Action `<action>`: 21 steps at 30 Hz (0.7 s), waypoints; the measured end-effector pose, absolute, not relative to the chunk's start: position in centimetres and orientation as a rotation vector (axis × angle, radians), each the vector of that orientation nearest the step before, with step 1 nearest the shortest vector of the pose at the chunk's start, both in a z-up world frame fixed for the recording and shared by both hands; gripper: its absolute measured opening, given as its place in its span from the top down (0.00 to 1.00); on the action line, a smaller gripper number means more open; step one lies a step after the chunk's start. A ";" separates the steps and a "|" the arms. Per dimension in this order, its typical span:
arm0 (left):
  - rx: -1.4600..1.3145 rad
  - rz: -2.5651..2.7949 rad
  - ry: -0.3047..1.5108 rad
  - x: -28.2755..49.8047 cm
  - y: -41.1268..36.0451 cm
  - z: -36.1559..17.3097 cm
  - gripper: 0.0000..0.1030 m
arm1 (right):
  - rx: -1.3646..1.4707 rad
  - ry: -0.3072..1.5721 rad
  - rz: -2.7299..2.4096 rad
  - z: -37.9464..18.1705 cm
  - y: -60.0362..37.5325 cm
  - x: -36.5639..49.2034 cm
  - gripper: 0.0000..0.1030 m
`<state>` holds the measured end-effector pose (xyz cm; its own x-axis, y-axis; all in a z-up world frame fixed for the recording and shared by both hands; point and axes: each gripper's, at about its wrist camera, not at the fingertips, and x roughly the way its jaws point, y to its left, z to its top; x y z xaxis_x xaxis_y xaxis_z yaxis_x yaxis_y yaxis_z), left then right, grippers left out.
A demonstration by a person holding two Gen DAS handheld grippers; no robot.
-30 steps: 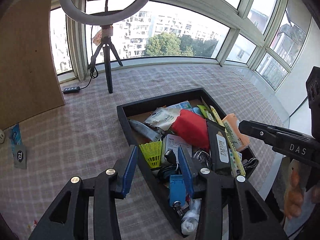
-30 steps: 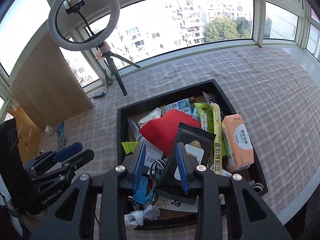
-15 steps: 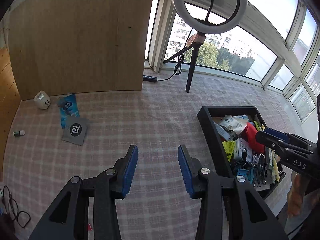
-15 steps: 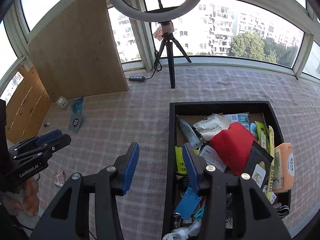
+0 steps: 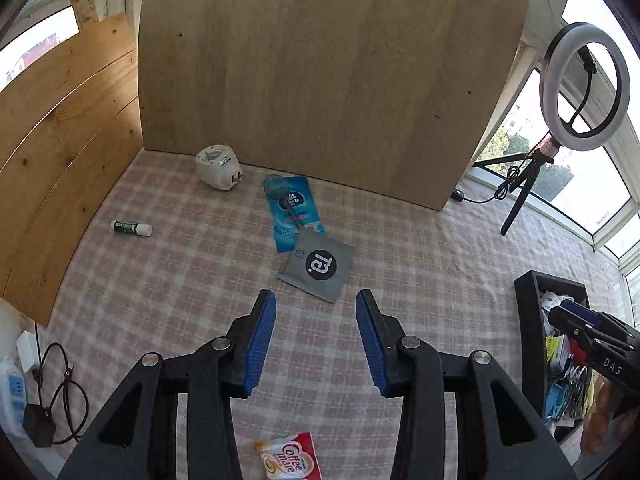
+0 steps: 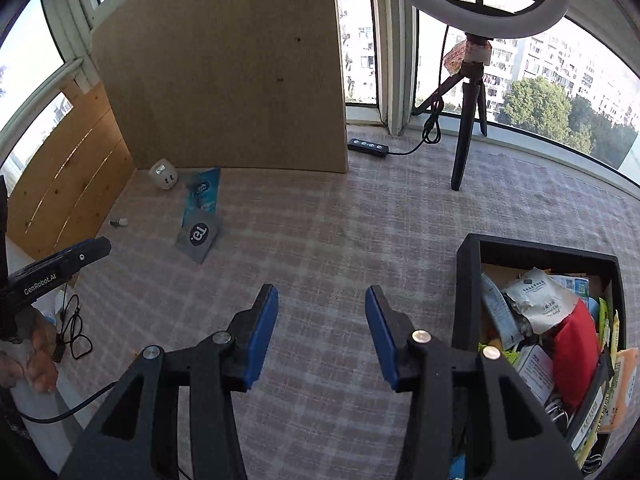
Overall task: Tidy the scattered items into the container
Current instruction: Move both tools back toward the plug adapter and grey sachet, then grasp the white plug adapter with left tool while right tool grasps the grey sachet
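Both grippers hang over the checked cloth (image 5: 420,248) with jaws apart and nothing between the blue pads: the left gripper (image 5: 316,336) hovers short of a grey sachet (image 5: 317,266), and the right gripper (image 6: 322,332) sits left of the black container (image 6: 466,280). That container is heaped with packets and cut off by the frame edge, so its far contents are hard to read. Still out on the cloth: a blue sachet (image 5: 294,210) partly tucked under the grey one, a white plug adapter (image 5: 218,166) by the wooden board (image 5: 320,72), a small green tube (image 5: 130,227), and a Coffee mate sachet (image 5: 290,458), half hidden between the left gripper's arms at the bottom edge.
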<state>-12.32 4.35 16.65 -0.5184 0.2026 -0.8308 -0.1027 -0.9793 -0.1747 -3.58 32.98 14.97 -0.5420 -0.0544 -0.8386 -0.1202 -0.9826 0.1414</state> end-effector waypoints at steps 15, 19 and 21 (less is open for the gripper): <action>-1.620 2.614 -0.337 -26.3 -6.5 13.1 0.62 | -1.719 0.249 2.719 8.9 23.4 -14.8 0.57; -1.662 2.590 -0.367 -30.4 -7.3 11.7 0.62 | -1.773 0.246 2.686 6.6 21.7 -17.0 0.57; -1.688 2.563 -0.376 -32.3 -7.4 10.7 0.62 | -1.800 0.266 2.665 5.4 21.3 -17.8 0.57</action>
